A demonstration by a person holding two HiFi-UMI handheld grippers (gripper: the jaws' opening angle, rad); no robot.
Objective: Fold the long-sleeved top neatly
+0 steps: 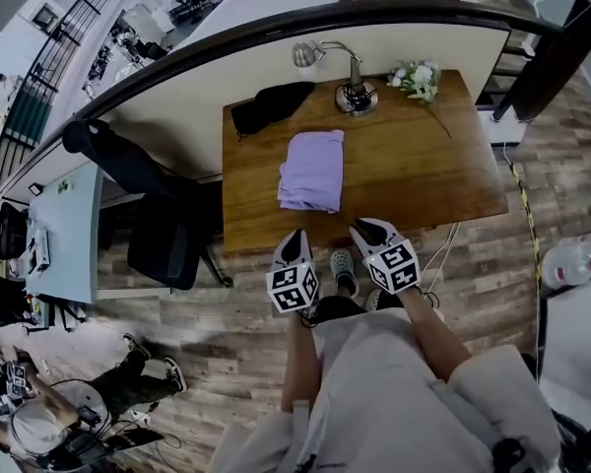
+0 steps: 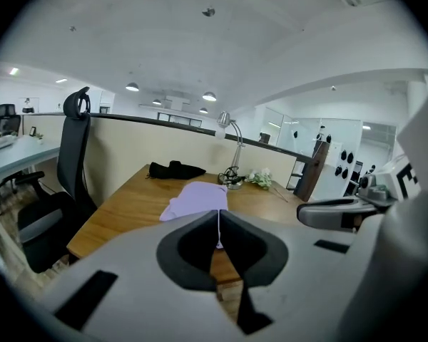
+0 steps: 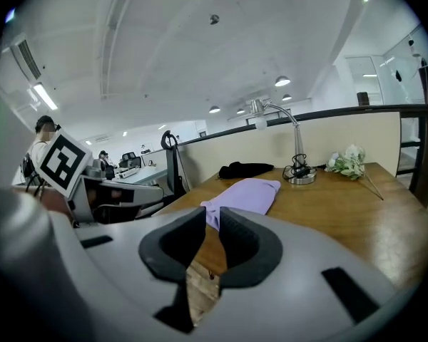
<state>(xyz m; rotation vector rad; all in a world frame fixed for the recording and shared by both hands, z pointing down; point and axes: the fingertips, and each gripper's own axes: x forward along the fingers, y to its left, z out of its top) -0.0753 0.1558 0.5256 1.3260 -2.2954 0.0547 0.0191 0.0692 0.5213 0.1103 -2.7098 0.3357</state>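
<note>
I am holding both grippers at centre bottom, short of the counter: left gripper shut and empty, right gripper narrowly parted and empty. The top is lying folded mid-counter. I judge it soft, light and limp, best pinched at a hem corner.

Folded top flat on the surface, left of the middle. Along the far edge: black cloth, lamp, flowers. Left gripper and right gripper side by side at the near edge, apart from the top.
</note>
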